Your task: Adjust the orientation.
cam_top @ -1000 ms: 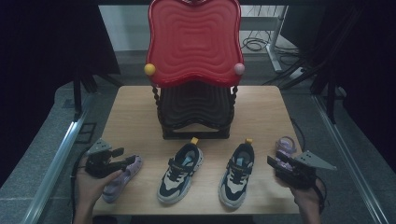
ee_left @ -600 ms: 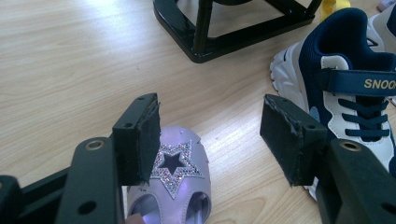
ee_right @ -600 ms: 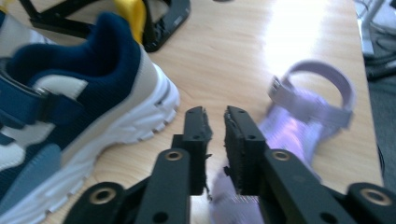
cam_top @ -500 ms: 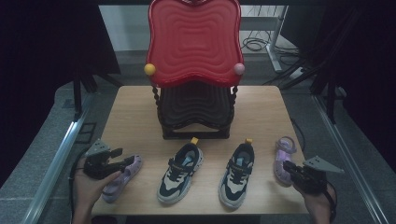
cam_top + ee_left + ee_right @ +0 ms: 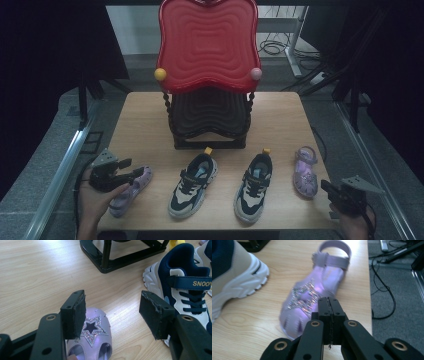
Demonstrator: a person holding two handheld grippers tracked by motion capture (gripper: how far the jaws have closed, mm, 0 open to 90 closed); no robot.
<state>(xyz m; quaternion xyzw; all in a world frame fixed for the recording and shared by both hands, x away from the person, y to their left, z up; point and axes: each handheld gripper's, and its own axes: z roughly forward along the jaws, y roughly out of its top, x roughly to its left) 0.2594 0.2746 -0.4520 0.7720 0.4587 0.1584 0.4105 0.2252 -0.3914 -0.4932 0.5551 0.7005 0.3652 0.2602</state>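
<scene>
Surface: a wooden desk (image 5: 145, 120) with dark floor around it.
Rack: a red-topped shoe rack (image 5: 207, 75) stands at the far middle.
Left gripper (image 5: 131, 169): jaws apart over the left purple sandal (image 5: 131, 189) near the front left corner, pads not pressing it.
Right gripper (image 5: 325, 186): jaws just closed together with nothing between them, beyond the front right edge.
Right purple sandal (image 5: 305, 171): lies free by the right edge.
Sneakers (image 5: 192, 185): a pair sits between the sandals.

Dim high view with black surroundings, brightly lit gripper views, motion-blurred purple sandal (image 5: 317, 290)
</scene>
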